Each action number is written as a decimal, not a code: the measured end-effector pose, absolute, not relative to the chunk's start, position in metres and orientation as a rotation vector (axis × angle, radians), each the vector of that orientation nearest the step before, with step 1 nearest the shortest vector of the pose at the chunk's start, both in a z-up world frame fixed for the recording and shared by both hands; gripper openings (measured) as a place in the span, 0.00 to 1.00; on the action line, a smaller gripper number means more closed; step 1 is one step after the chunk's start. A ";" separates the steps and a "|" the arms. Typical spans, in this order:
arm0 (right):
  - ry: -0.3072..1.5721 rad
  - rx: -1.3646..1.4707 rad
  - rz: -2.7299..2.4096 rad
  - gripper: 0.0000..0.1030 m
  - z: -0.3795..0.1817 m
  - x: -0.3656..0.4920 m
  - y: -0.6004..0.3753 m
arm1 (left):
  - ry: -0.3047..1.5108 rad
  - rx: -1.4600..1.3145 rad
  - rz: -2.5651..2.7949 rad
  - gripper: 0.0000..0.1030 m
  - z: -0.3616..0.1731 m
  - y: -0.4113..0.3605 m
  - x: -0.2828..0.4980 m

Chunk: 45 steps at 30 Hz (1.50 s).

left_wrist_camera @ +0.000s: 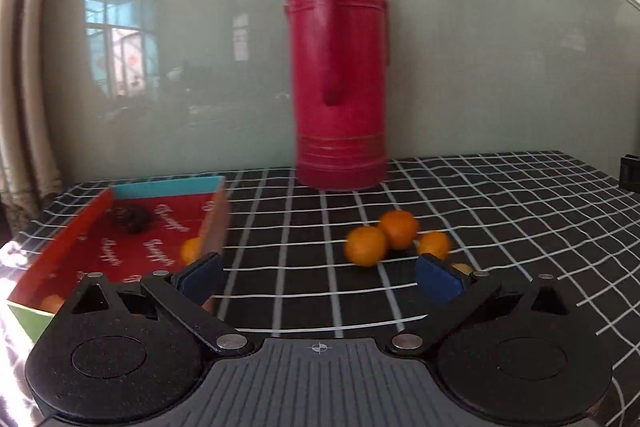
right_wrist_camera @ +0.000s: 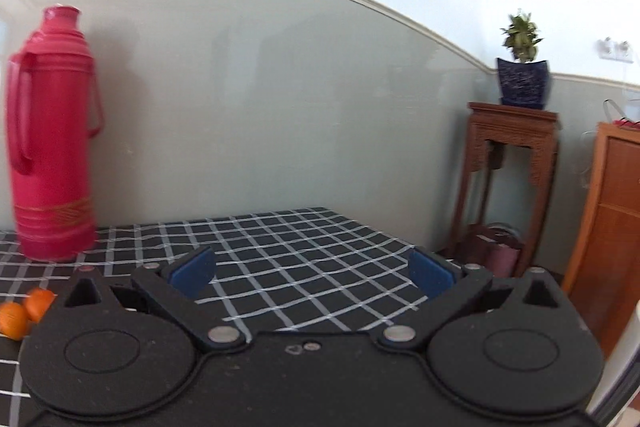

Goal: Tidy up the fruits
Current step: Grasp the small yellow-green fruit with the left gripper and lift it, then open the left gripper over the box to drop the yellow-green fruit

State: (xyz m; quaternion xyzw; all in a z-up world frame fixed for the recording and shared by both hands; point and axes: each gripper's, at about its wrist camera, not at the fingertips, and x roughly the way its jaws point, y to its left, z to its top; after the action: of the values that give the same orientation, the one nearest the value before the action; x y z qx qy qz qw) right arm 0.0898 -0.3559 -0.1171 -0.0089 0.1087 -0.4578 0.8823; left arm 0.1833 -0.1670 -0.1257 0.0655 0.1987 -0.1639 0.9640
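Three oranges (left_wrist_camera: pixel 366 245) lie close together on the black checked tablecloth (left_wrist_camera: pixel 520 211), and a fourth peeks out behind a blue pad. My left gripper (left_wrist_camera: pixel 320 277) stands open just in front of them with nothing between its fingers. At the left a red box (left_wrist_camera: pixel 96 219) holds a dark fruit (left_wrist_camera: pixel 132 218) and an orange (left_wrist_camera: pixel 191 250) by its right wall. In the right wrist view my right gripper (right_wrist_camera: pixel 312 271) is open wide over bare cloth, and two oranges (right_wrist_camera: pixel 24 309) show at the far left edge.
A tall red thermos (left_wrist_camera: pixel 340 75) stands at the back of the table against the grey wall, also visible as the thermos (right_wrist_camera: pixel 52 135) at the left. Beyond the table's right edge stand a wooden plant stand (right_wrist_camera: pixel 508 179), a potted plant (right_wrist_camera: pixel 522 75) and a cabinet (right_wrist_camera: pixel 608 227).
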 end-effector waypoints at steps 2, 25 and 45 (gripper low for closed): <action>0.241 -0.016 -0.970 0.94 -0.120 0.084 -0.367 | 0.423 0.144 -0.380 0.99 -0.130 -0.192 0.185; 0.247 0.112 -0.891 0.94 -0.116 0.066 -0.401 | 0.614 0.114 -0.474 0.24 -0.165 -0.267 0.211; 0.257 0.082 -0.662 0.94 -0.115 0.110 -0.333 | 0.427 0.111 0.023 0.24 -0.117 -0.114 0.233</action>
State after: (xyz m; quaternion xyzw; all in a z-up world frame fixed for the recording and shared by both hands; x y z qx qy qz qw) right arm 0.1103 -0.3331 -0.1146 0.0401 0.1258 -0.3240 0.9368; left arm 0.2326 -0.1142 -0.1170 0.0552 0.2115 0.0115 0.9757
